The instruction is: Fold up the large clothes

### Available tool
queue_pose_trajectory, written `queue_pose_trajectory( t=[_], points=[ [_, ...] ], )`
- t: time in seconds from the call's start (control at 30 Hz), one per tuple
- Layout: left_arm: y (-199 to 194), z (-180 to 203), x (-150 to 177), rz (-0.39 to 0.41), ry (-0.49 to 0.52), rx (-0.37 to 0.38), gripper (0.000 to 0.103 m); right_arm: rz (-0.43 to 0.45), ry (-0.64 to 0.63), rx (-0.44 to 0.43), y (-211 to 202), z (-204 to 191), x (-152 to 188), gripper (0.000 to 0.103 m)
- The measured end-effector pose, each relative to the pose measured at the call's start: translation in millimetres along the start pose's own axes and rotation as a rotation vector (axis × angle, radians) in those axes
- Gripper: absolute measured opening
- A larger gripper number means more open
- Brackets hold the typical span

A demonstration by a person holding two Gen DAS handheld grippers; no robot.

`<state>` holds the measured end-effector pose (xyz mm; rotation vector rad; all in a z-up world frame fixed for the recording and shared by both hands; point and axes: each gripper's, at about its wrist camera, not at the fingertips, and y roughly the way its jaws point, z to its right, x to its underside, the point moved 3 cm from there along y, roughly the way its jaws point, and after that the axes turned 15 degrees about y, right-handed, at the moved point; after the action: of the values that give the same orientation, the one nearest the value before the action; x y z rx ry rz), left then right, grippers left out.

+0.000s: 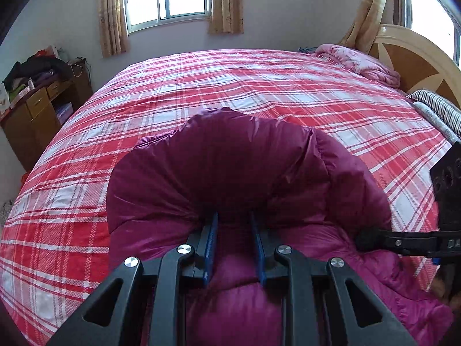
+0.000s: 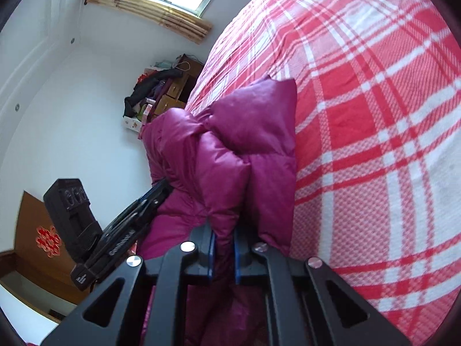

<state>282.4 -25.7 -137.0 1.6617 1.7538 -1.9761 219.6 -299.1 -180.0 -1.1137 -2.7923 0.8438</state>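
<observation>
A puffy magenta down jacket (image 1: 245,173) lies on the red plaid bed (image 1: 201,86). My left gripper (image 1: 234,222) is shut on a thick fold of the jacket and holds it bulging up in front of me. My right gripper (image 2: 223,230) is shut on another part of the same jacket (image 2: 230,144), which hangs bunched over the bed (image 2: 374,115). The right gripper also shows in the left wrist view (image 1: 368,238) at the jacket's right side. The left gripper shows in the right wrist view (image 2: 155,193) at the jacket's left.
A wooden headboard (image 1: 417,57) with a pink blanket (image 1: 360,60) and striped pillow (image 1: 440,106) sits at the bed's right end. A wooden cabinet (image 1: 37,106) piled with clothes stands left of the bed. Windows with curtains (image 1: 112,14) are on the far wall.
</observation>
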Motion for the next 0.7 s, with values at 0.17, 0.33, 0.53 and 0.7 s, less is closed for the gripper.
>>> queue_pose_trajectory(
  t=[0.17, 0.33, 0.53, 0.7],
  points=[
    [10.6, 8.5, -1.1, -0.032, 0.041, -0.095, 0.024, 0.185, -0.171, 0.175, -41.0, -48.0, -6.5, 0.024],
    [16.3, 9.9, -2.7, -0.050, 0.056, -0.139, 0.024, 0.202, -0.192, 0.240, -16.3, -79.2, -23.4, 0.024],
    [17.0, 8.0, -1.7, -0.046, 0.041, -0.131, 0.024, 0.164, -0.163, 0.352, 33.0, -46.4, -29.8, 0.022],
    [21.6, 3.9, -2.5, -0.052, 0.014, -0.128, 0.024, 0.159, -0.125, 0.343, 47.0, -23.7, -33.9, 0.015]
  ],
)
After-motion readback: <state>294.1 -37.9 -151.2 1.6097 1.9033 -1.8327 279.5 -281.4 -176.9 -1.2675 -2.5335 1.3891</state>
